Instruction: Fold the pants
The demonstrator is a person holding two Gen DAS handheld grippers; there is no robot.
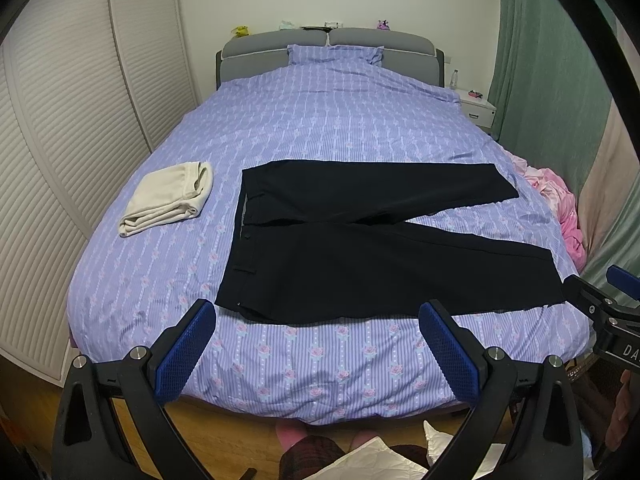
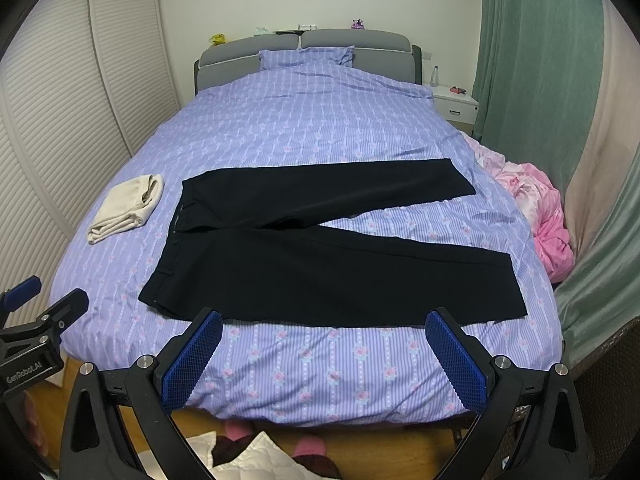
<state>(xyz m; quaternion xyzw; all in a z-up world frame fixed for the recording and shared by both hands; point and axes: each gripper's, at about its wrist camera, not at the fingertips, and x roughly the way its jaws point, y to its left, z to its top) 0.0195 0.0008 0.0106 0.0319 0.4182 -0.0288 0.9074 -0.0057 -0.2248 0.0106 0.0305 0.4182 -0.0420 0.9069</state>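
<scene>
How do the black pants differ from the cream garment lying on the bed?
The black pants are spread flat with both legs apart; the cream garment is already folded into a small stack. The black pants cover a much larger area than the cream garment. The pants lie near the bed's middle and front edge; the cream garment sits to their left. Both rest on the purple floral bedspread, untouched by either gripper.

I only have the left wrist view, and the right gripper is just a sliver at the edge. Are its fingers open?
Observer: Yes. In the right wrist view the right gripper has its fingers spread wide, with nothing between them.
Operator: Where is it pointing?
Observer: At the near leg of the black pants. The striped bedspread shows in the gap between its fingers.
</scene>
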